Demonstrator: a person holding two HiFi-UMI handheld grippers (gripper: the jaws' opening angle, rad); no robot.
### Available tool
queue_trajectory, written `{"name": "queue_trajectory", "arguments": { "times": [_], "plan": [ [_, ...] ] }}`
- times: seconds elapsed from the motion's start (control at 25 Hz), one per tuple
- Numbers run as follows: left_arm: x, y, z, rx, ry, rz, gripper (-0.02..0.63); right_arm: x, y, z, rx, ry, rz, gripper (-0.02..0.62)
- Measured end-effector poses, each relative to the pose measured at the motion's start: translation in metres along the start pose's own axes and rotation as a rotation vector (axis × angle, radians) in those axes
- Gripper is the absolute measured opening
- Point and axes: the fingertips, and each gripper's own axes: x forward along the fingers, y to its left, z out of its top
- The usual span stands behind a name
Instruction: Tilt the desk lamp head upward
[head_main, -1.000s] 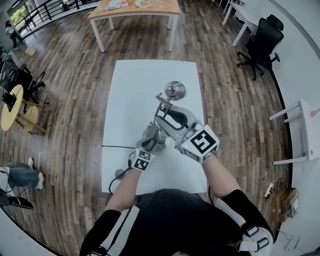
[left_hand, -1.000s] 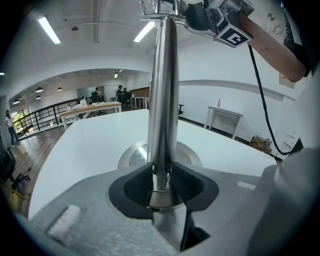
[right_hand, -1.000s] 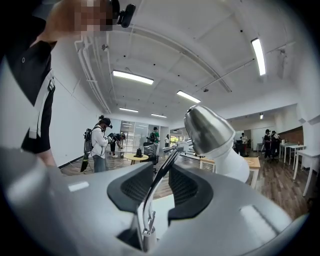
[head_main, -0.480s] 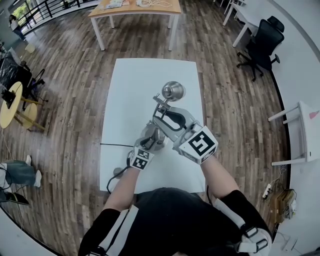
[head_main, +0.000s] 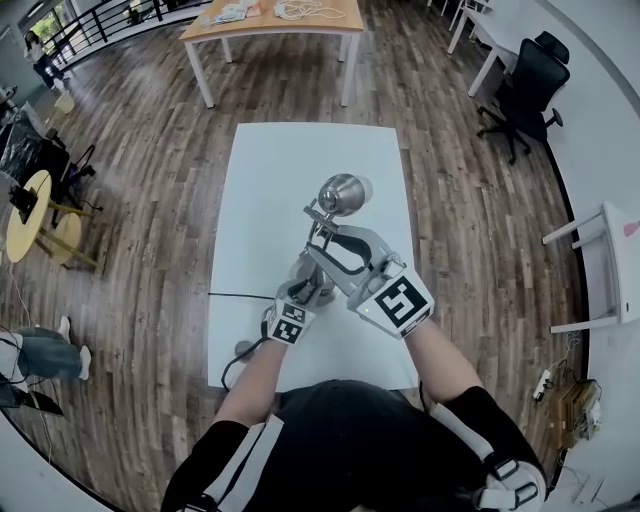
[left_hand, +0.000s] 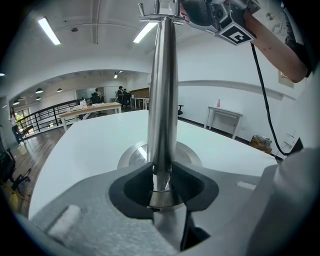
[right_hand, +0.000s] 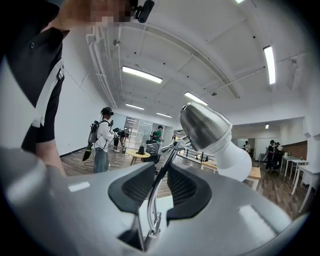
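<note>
Left gripper (left_hand: 161, 172) fingers hold the lamp pole (left_hand: 161, 100) just above the lamp base (left_hand: 132, 155); right gripper (right_hand: 161, 172) fingers, just closing, pinch the neck (right_hand: 168, 160) higher above it.

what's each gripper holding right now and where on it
Left gripper clamps the lamp's upright pole just above its base. Right gripper, whose jaws have just been closing, pinches the thin curved neck below the lamp head.

Open-plan office: wood floor (head_main: 150, 200), wooden table (head_main: 265, 25), black swivel chair (head_main: 525, 75)
</note>
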Motion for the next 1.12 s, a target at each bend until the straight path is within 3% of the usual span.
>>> {"name": "queue_trajectory", "arguments": {
  "times": [0.36, 0.84, 1.12],
  "plan": [
    [0.0, 0.002, 0.001, 0.013, -0.01, -0.004, 0.126, 0.002, 0.008, 0.003, -0.008, 0.001, 0.016, 0.077],
    [-0.002, 0.001, 0.002, 0.01, -0.01, -0.008, 0.126, 0.004, 0.029, 0.001, -0.12, 0.021, 0.061, 0.072],
    [-0.003, 0.003, 0.004, 0.008, -0.012, -0.009, 0.126, 0.007, 0.038, 0.0, -0.126, 0.017, 0.072, 0.064]
  ]
}}
